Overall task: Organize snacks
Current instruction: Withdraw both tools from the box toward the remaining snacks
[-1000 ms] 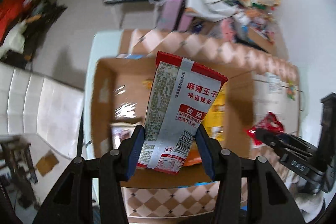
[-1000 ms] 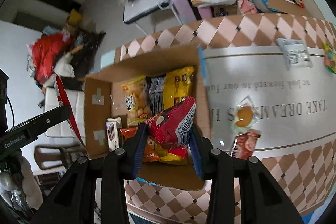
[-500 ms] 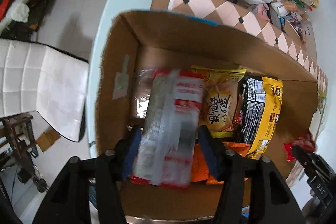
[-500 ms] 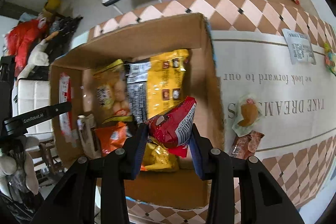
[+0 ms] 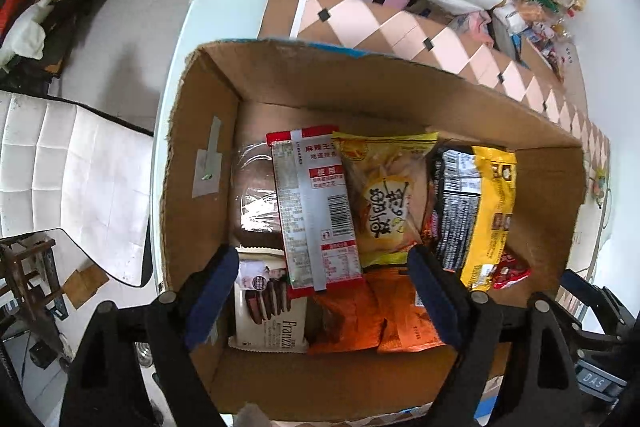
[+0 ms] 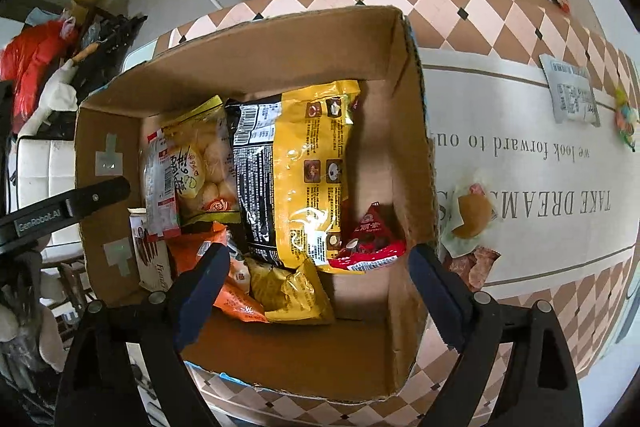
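Your silver-and-red snack packet (image 5: 316,207) and small red packet (image 6: 370,243) lie released inside the cardboard box (image 5: 192,131). Both the left gripper (image 5: 324,267) and right gripper (image 6: 318,263) have just opened wide; lifting carelessly could snag neighbouring bags.

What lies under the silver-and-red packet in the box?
The silver-and-red packet overlaps a clear-wrapped brown item, a Franzzi box and an orange bag; anything beneath its middle is covered.

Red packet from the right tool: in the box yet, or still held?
In the box. The red packet lies inside the box against a yellow bag; the right tool has just been opening, nothing pinched.
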A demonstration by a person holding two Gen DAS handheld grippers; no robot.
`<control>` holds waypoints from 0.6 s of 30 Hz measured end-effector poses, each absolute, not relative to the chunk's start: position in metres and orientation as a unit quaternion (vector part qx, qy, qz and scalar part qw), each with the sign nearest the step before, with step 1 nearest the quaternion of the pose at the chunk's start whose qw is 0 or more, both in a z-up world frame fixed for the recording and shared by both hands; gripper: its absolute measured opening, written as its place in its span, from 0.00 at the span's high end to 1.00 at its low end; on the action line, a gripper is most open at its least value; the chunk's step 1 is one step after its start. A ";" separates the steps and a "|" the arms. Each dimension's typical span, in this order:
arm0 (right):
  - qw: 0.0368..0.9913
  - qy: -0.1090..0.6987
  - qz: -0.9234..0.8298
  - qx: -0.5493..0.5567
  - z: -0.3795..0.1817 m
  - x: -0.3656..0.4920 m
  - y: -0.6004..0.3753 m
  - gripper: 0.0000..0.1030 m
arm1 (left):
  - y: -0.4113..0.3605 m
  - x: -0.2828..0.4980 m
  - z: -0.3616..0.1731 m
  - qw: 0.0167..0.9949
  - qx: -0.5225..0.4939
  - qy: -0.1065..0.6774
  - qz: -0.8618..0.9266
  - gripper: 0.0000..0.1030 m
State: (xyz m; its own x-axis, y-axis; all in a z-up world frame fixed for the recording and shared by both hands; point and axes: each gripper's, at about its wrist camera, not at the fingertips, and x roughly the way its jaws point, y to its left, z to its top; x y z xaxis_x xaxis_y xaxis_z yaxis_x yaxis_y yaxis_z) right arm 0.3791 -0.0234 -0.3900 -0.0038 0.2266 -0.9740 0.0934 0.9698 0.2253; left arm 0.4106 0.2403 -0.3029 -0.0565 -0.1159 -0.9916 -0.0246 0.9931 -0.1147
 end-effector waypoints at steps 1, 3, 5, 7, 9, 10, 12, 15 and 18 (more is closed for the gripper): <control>0.699 0.705 0.048 0.111 -0.388 0.378 -0.023 0.09 | 0.240 0.407 -0.299 0.690 -0.047 0.721 -0.035 0.16; 0.703 0.701 0.049 0.105 -0.384 0.375 -0.021 0.09 | 0.237 0.399 -0.294 0.697 -0.045 0.715 -0.038 0.16; 0.707 0.699 0.048 0.099 -0.381 0.372 -0.019 0.09 | 0.234 0.392 -0.287 0.704 -0.042 0.708 -0.040 0.16; 0.712 0.694 0.048 0.093 -0.377 0.368 -0.018 0.07 | 0.231 0.383 -0.280 0.714 -0.039 0.698 -0.042 0.16; 0.716 0.690 0.047 0.091 -0.373 0.363 -0.017 0.07 | 0.226 0.373 -0.272 0.725 -0.033 0.687 -0.039 0.16; 0.719 0.687 0.047 0.091 -0.370 0.359 -0.018 0.07 | 0.225 0.369 -0.268 0.729 -0.031 0.683 -0.037 0.16; 0.726 0.681 0.047 0.088 -0.364 0.353 -0.018 0.07 | 0.226 0.358 -0.258 0.741 -0.025 0.671 -0.032 0.16; 0.740 0.667 0.038 0.076 -0.352 0.340 -0.020 0.05 | 0.230 0.341 -0.242 0.758 -0.023 0.651 -0.021 0.16; 0.753 0.653 0.037 0.073 -0.339 0.323 -0.022 0.05 | 0.235 0.320 -0.227 0.772 -0.024 0.635 -0.011 0.16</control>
State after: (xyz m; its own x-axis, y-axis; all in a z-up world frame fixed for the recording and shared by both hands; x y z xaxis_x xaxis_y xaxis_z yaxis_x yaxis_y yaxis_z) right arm 0.3231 -0.0216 -0.3385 0.1435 0.1503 -0.9782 0.0400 0.9867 0.1574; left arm 0.3203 0.2345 -0.2271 0.1945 -0.0470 -0.9798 -0.0130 0.9986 -0.0505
